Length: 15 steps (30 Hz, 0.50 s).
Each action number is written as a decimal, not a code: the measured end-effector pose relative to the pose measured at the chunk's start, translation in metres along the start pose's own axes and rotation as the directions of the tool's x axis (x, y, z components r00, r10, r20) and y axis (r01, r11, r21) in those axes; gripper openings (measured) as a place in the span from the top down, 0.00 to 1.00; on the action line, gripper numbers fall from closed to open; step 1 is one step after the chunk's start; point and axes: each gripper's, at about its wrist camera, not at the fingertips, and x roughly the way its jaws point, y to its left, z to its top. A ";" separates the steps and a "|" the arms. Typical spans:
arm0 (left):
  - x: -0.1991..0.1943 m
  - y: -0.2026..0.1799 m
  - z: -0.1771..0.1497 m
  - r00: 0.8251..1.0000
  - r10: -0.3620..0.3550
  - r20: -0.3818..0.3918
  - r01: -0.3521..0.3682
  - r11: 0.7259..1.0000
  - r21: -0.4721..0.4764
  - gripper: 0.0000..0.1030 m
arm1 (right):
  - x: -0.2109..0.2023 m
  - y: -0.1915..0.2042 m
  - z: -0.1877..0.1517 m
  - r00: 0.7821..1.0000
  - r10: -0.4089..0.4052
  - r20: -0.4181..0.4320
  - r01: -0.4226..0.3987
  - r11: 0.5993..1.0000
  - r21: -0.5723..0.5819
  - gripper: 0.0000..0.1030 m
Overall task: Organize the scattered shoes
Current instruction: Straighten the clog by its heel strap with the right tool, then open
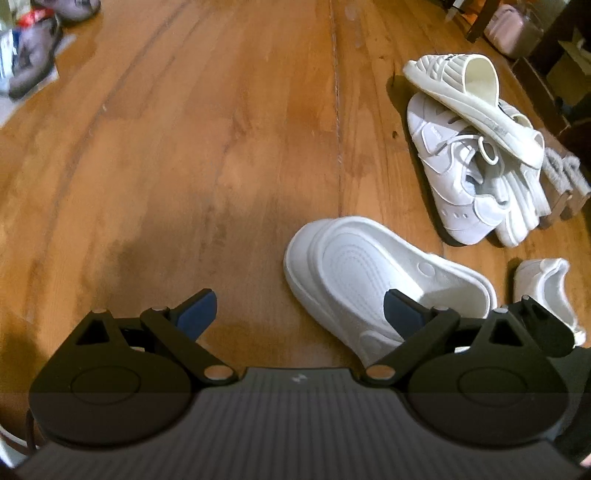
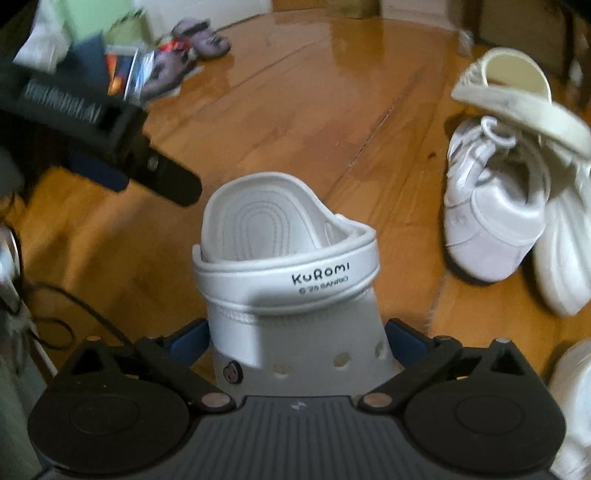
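Note:
A white clog (image 2: 288, 266) marked "Kuromi" sits between the fingers of my right gripper (image 2: 295, 338); the jaws stand wide at its two sides, and I cannot tell if they press it. The clog also shows in the left wrist view (image 1: 373, 273), lying on the wooden floor (image 1: 184, 147). My left gripper (image 1: 299, 310) is open and empty just left of the clog; it also shows in the right wrist view (image 2: 110, 147) at upper left. A cream slide sandal (image 1: 476, 99) rests on a white sneaker (image 1: 454, 177) at the right.
Another white shoe (image 1: 546, 291) lies at the right edge near the clog. Grey-purple sandals (image 2: 203, 37) and papers (image 2: 125, 74) lie at the far left. A pink case (image 1: 509, 26) and dark furniture stand at the far right. A black cable (image 2: 66, 314) lies at the left.

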 end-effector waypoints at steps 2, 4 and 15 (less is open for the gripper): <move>-0.006 0.004 0.002 1.000 0.016 0.015 -0.016 1.000 -0.003 0.05 | 0.003 0.002 0.005 1.000 -0.013 -0.017 0.015 0.995 0.101 0.02; -0.011 0.011 0.005 1.000 0.016 0.023 -0.016 1.000 -0.020 0.05 | 0.006 0.003 0.011 0.998 -0.040 -0.040 0.048 0.975 0.216 0.02; -0.018 0.034 0.007 0.997 0.060 0.042 -0.057 0.996 -0.065 0.05 | 0.007 0.023 0.011 0.995 0.088 0.045 -0.097 0.944 0.316 0.09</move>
